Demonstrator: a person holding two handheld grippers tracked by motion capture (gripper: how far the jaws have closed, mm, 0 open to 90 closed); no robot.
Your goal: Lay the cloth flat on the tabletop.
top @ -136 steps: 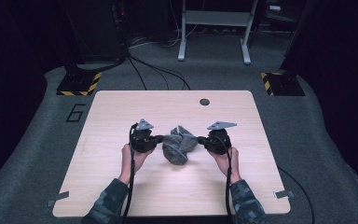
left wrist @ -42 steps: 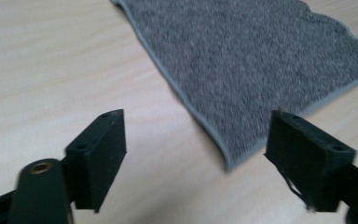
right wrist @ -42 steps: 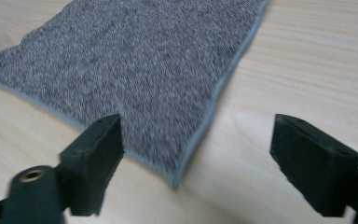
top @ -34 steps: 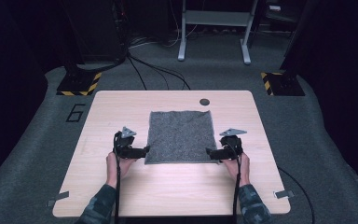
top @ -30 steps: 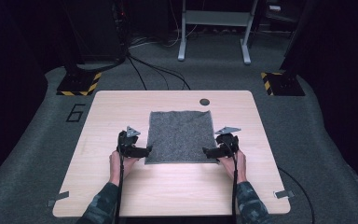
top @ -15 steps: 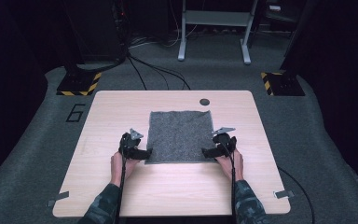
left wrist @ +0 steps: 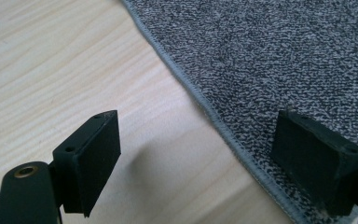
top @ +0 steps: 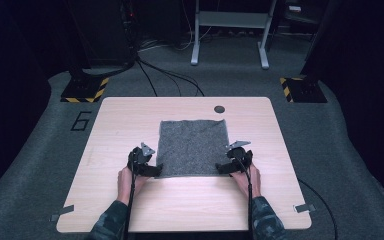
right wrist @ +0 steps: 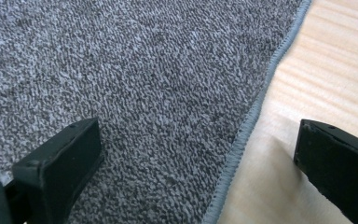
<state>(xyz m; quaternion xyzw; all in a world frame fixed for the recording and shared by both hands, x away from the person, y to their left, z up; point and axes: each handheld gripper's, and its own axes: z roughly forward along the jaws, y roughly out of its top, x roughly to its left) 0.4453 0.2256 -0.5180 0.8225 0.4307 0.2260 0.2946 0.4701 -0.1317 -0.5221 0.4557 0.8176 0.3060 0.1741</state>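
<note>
two near corners of the cloth [top: 194, 147] are what the next move turns on. the cloth lies flat mid-bench [top: 130, 210], square to its edges. the left gripper [top: 150, 170] sits at the near-left corner, the cloth lying toward 1 o'clock from it; its fingers [left wrist: 88, 158] stand apart, one over bare wood, one over the hem. the right gripper [top: 226, 168] sits at the near-right corner, cloth toward 11 o'clock; its fingers [right wrist: 60, 163] are apart too, straddling the edge and pinching nothing. each hand is equally near its own corner, so a two-handed pick-up looks likely.
</note>
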